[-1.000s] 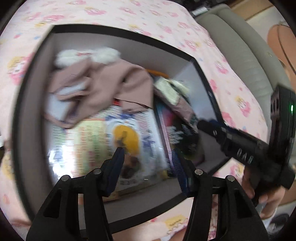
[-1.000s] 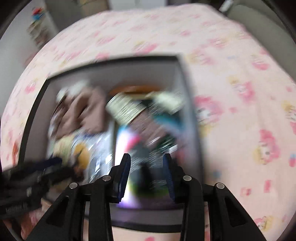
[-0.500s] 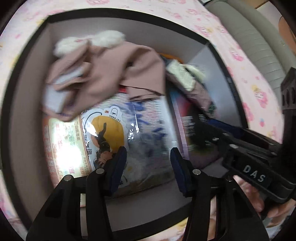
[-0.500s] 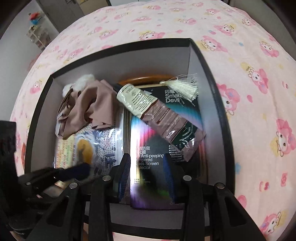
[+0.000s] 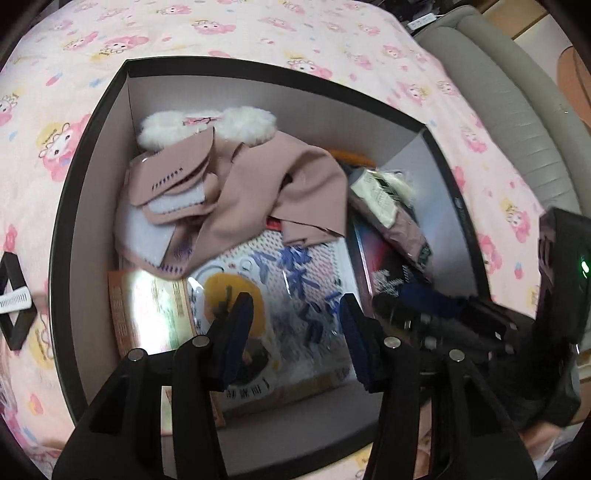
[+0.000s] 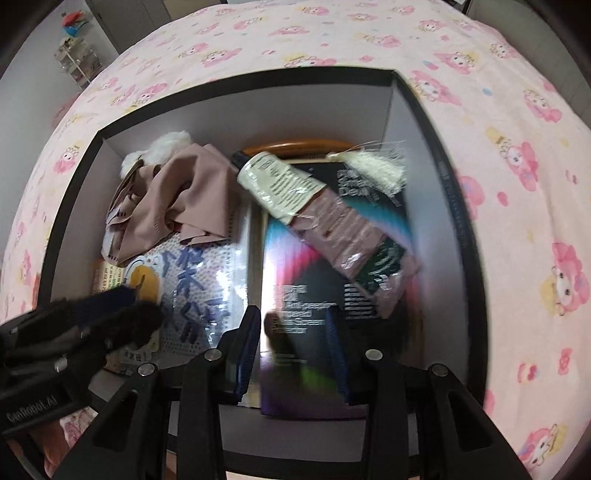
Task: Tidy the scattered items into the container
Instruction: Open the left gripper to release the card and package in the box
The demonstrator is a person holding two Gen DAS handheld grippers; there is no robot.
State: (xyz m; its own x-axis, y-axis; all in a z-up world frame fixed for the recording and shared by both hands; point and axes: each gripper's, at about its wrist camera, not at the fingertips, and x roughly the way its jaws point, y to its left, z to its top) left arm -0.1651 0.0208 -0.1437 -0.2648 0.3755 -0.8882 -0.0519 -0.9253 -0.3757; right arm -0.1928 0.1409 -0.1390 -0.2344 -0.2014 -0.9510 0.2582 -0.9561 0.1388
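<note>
Items lie gathered inside a black-rimmed box (image 5: 92,125) that sits on a bed covered by a pink cartoon-print sheet (image 5: 258,33). Against the far left corner rests a dusty-pink garment (image 5: 258,184) with a white fluffy collar (image 5: 240,123), draped partly over a glossy packet (image 5: 295,280) printed with blue characters and a yellow circle. On the right side of the box a dark screen-protector package (image 6: 295,295) lies flat, and a tube (image 6: 317,218) with a cream label and mauve body lies diagonally across it, cap toward the far wall. A cream tassel (image 6: 380,166) rests just beside the tube's upper end, and an orange curved edge shows behind them. The left gripper (image 5: 295,332) hangs over the packet with its blue-padded fingers spread and nothing between them. The right gripper (image 6: 291,343) hangs over the near end of the dark package, its fingers also apart and pinching nothing. Each gripper shows at the edge of the other's view.
</note>
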